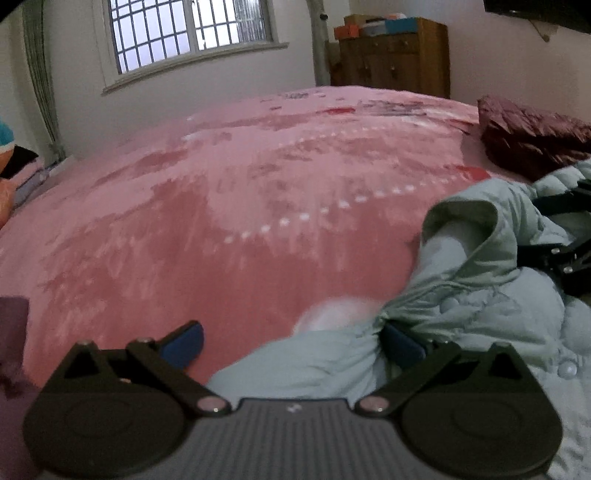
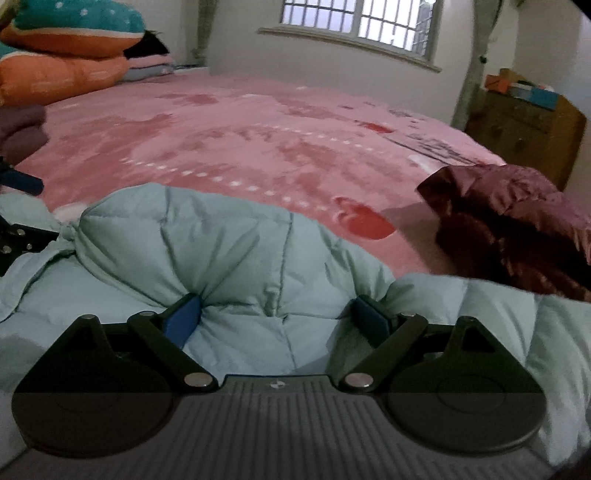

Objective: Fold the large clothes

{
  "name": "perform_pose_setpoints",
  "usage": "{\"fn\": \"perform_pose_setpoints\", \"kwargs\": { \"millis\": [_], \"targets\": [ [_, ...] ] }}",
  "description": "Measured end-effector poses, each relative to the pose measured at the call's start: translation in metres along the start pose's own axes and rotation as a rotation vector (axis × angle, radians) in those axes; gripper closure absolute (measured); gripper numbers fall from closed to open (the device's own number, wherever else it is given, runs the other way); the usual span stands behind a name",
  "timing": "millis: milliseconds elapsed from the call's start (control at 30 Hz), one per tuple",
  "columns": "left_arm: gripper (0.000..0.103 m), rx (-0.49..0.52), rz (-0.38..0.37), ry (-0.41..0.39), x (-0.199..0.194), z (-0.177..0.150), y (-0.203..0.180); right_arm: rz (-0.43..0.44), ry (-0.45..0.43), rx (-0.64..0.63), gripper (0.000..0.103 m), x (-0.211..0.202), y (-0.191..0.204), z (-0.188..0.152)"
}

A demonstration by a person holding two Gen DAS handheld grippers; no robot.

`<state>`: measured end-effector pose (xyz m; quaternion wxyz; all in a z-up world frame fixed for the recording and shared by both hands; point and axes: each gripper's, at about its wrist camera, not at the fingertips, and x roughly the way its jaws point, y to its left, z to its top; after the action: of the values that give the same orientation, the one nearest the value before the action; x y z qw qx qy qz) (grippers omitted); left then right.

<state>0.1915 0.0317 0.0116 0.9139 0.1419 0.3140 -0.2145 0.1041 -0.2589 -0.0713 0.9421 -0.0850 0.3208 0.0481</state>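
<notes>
Both grippers wide open over a puffy pale-green quilted down jacket (image 2: 236, 243)
Left gripper (image 1: 293, 343) and right gripper (image 2: 277, 317) straddle its folds, gripping nothing, on a plush pink bedspread (image 1: 221, 192)

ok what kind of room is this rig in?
Almost certainly a home bedroom: a large bed with a pink blanket, stacked pillows at its far corner, and a wooden dresser beside a barred window.

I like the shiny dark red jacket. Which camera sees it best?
The right wrist view: the dark red jacket is big and close on the pink bed. The left wrist view shows it smaller, cut off at the edge.
</notes>
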Motion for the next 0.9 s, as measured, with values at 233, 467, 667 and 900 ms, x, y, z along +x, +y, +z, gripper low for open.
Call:
{"fn": "perform_pose_setpoints", "kwargs": {
  "millis": [233,467,667,900],
  "targets": [
    [0.0,-0.001,0.044,-0.048,0.032,0.022,-0.009,-0.075,-0.019,0.042,0.0,0.019,-0.019,0.01],
    [0.002,-0.019,0.107,-0.046,0.033,0.03,-0.009,-0.079,-0.02,0.074,0.0,0.026,-0.029,0.014],
    [0.007,0.016,0.139,-0.071,-0.033,0.038,-0.012,-0.057,-0.007,0.103,0.0,0.011,-0.035,0.013],
    [0.007,-0.084,0.15,-0.064,-0.157,0.019,-0.008,-0.038,-0.073,0.284,0.0,-0.079,-0.065,0.004]
  ]
}}
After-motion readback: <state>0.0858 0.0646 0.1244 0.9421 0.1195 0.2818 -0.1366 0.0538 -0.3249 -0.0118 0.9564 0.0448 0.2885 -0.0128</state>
